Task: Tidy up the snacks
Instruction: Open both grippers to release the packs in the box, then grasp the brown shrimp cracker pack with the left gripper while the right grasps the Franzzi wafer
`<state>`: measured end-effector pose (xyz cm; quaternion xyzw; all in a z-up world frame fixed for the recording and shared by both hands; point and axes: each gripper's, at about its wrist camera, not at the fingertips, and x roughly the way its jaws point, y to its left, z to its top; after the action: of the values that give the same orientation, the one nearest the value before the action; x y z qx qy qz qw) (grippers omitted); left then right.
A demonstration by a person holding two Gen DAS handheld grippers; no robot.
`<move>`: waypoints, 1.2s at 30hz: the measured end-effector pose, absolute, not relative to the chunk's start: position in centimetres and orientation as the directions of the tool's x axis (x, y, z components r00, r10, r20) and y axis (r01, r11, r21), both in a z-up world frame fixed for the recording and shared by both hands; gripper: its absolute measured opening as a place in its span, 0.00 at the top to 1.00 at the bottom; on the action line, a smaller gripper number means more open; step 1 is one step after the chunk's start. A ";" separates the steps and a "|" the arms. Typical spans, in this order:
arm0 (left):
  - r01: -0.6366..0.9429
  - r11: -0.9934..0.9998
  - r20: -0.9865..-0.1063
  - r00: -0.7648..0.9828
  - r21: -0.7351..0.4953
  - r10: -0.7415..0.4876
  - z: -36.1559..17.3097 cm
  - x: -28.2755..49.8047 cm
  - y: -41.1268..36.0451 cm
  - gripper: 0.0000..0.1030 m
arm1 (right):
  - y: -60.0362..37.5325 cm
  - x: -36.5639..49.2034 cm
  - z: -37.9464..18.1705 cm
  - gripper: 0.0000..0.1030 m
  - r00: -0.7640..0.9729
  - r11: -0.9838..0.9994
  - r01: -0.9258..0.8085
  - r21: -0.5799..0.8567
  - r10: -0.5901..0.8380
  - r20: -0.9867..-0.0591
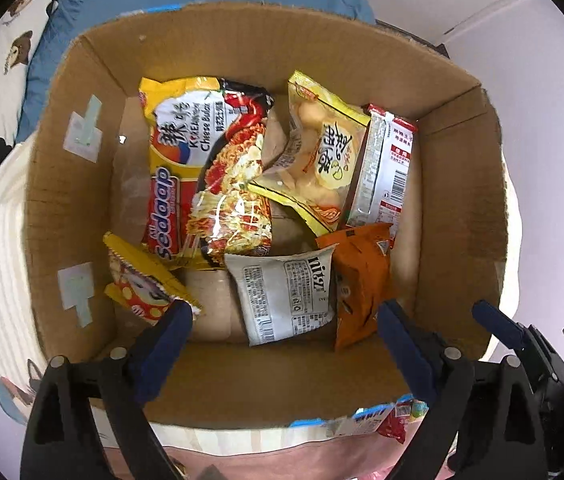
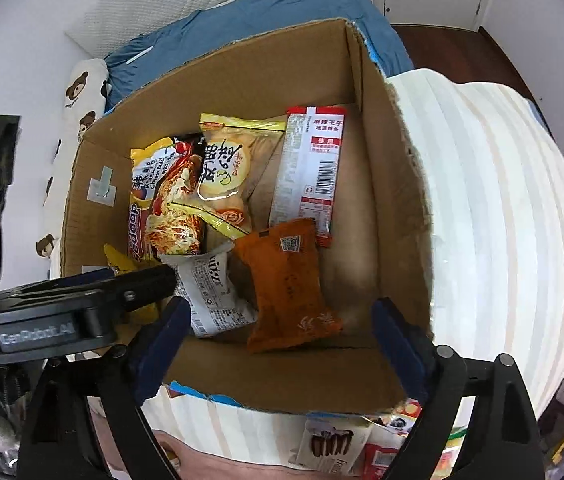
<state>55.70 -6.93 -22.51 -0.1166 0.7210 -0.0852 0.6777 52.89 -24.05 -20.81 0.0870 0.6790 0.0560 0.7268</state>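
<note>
Both tongs hovered above the cardboard box (image 1: 62, 184), each set wide apart and holding nothing: the left tongs (image 1: 283, 344) over the near wall, the right tongs (image 2: 282, 336) likewise; the snacks lay loose on the box floor; the Sedaap noodle pack (image 1: 202, 176) rested at the left, the yellow chip bag (image 1: 321, 152) beside it, the red-edged white packet (image 1: 385, 172) against the right side, the grey-white packet (image 1: 282, 296) and orange packet (image 1: 361, 280) nearest; further wrapped snacks (image 2: 337, 444) remained outside, below the near wall; the step in hand appeared to be loading the box; the next move likely called for withdrawing one set of tongs and closing on an outside item.
</note>
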 end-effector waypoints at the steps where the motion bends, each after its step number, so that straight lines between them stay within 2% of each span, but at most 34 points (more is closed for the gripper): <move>1: -0.047 0.958 -0.958 -0.048 -0.281 -0.284 -22.1 55.5 -6.9 0.08 | -24.1 52.8 -20.6 0.09 0.074 0.980 0.035 0.195 0.192 -0.979; 5: -0.037 0.961 -0.962 0.007 -0.274 -0.274 -20.2 54.4 -6.4 0.08 | -24.0 52.3 -19.4 0.07 0.094 0.986 0.023 0.166 0.163 -0.982; 12: -0.032 0.975 -0.956 0.208 -0.220 -0.209 -15.1 51.4 -5.0 0.08 | -24.0 49.9 -15.8 0.06 0.184 0.988 0.001 0.154 0.151 -0.971; 17: -0.024 0.987 -0.911 0.389 -0.158 -0.136 -11.2 47.3 -3.4 0.08 | -24.0 47.3 -13.3 0.06 0.255 0.980 0.009 0.198 0.189 -0.948; 20: -0.006 0.993 -0.893 0.437 -0.120 -0.105 -11.1 44.5 -3.0 0.08 | -24.8 44.5 -12.9 0.06 0.274 0.959 0.041 0.282 0.261 -0.926; 23: 0.005 0.998 -0.901 0.429 -0.064 -0.060 -13.0 41.7 -2.6 0.08 | -25.4 42.0 -13.9 0.06 0.265 0.949 0.061 0.310 0.284 -0.921; 29: 0.114 0.992 -0.946 0.323 0.057 0.017 -21.1 39.1 -3.5 0.08 | -26.2 37.0 -19.4 0.06 0.195 0.953 0.096 0.288 0.266 -0.944; 33: 0.250 0.957 -0.957 0.278 0.150 0.077 -26.6 39.4 -5.5 0.08 | -26.9 34.8 -22.7 0.06 0.148 0.955 0.131 0.266 0.247 -0.958; 36: 0.357 0.916 -0.960 0.266 0.183 0.088 -28.9 40.2 -7.2 0.08 | -27.2 33.9 -24.0 0.06 0.156 0.973 0.127 0.193 0.172 -0.973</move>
<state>40.18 -7.19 -28.89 0.1859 0.5994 -0.0869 0.7737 33.85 -27.22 -24.03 0.1153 0.6495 0.0149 0.7514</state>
